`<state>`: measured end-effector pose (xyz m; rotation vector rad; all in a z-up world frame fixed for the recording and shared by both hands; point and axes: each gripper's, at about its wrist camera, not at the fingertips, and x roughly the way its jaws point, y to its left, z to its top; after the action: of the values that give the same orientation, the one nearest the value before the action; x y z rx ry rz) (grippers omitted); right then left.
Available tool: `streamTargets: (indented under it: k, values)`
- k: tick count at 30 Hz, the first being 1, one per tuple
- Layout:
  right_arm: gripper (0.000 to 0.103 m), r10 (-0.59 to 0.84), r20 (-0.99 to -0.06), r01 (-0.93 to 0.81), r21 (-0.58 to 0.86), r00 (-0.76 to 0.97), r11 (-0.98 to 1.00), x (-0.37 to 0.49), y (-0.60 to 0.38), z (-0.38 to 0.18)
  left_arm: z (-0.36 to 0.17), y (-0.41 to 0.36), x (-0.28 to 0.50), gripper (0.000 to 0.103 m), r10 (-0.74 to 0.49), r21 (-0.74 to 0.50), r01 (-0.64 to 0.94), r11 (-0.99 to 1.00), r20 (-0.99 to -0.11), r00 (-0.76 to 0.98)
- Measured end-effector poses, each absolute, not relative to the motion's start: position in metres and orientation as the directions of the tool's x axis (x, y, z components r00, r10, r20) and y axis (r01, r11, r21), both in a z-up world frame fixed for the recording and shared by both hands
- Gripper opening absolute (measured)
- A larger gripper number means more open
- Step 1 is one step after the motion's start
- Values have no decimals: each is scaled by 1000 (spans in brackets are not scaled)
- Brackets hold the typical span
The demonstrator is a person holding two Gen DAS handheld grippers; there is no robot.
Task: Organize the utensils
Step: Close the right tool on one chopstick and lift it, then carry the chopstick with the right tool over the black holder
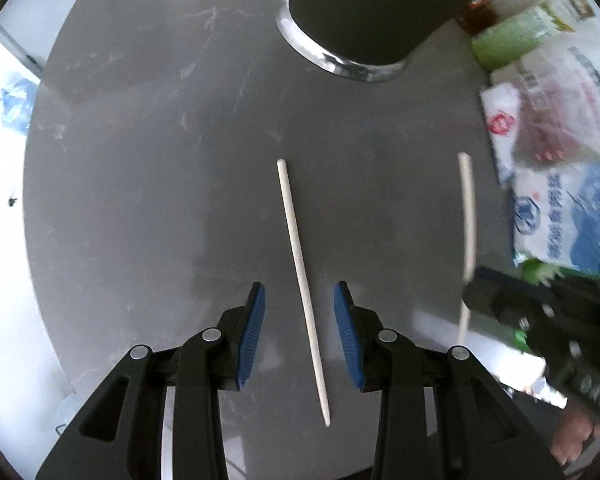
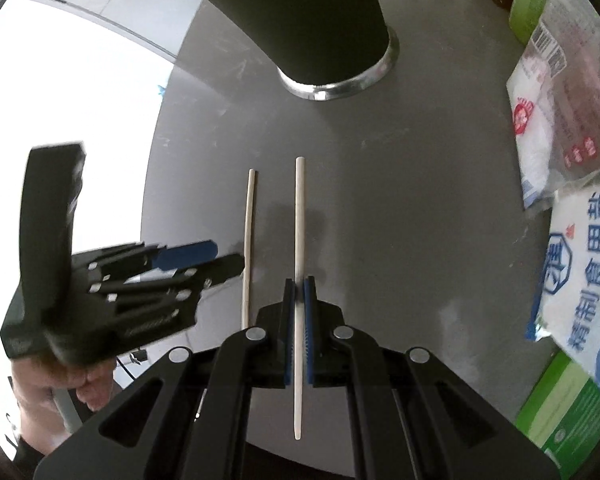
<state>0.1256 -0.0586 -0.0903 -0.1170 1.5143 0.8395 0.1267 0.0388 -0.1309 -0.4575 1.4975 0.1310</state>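
Note:
Two pale chopsticks are on or over a grey round table [image 1: 140,160]. One chopstick [image 1: 302,280] lies on the table between the open jaws of my left gripper [image 1: 299,304], touching neither pad. My right gripper [image 2: 299,292] is shut on the second chopstick [image 2: 299,220], which points forward toward a tall black holder with a chrome base [image 2: 324,32]. In the left wrist view the second chopstick [image 1: 468,216] and the right gripper [image 1: 520,312] show at the right. In the right wrist view the first chopstick [image 2: 249,240] lies left of the held one, with the left gripper [image 2: 188,268] beside it.
The black holder [image 1: 360,12] stands at the far side of the table. Bags of salt and food packets [image 1: 560,160] crowd the table's right edge, as the right wrist view [image 2: 572,240] also shows. The table's left edge drops to a bright floor.

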Motion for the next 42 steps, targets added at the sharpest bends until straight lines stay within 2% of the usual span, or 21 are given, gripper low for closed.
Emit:
streamTargets:
  k: [9,11,14,17,34,42]
  values:
    - [5,473,-866,-557,477,-163,680,135,-80,-81,-142,32,138,33,-130,-125,-411,903,-991,16]
    - [5,479,-863,-566,480,-164,670,131,-89,-74,-143,30,140,27,-122,-116,-414,903,-992,13]
    - [5,486,-858,-577,484,-166,658,131,-86,-74,-143,26,140,11,-64,-63,-416,907,-998,10]
    - [5,499,-850,-575,496,-168,650,131,-88,-71,-144,20,136,6,-27,-34,-390,920,-999,24]
    - [5,493,-854,-596,486,-167,639,130,-72,-85,-142,13,87,4,-63,-107,-365,925,-989,132]
    - [5,538,-830,-590,508,-143,627,137,-64,-77,-103,11,68,4,-124,-227,-348,910,-948,292]
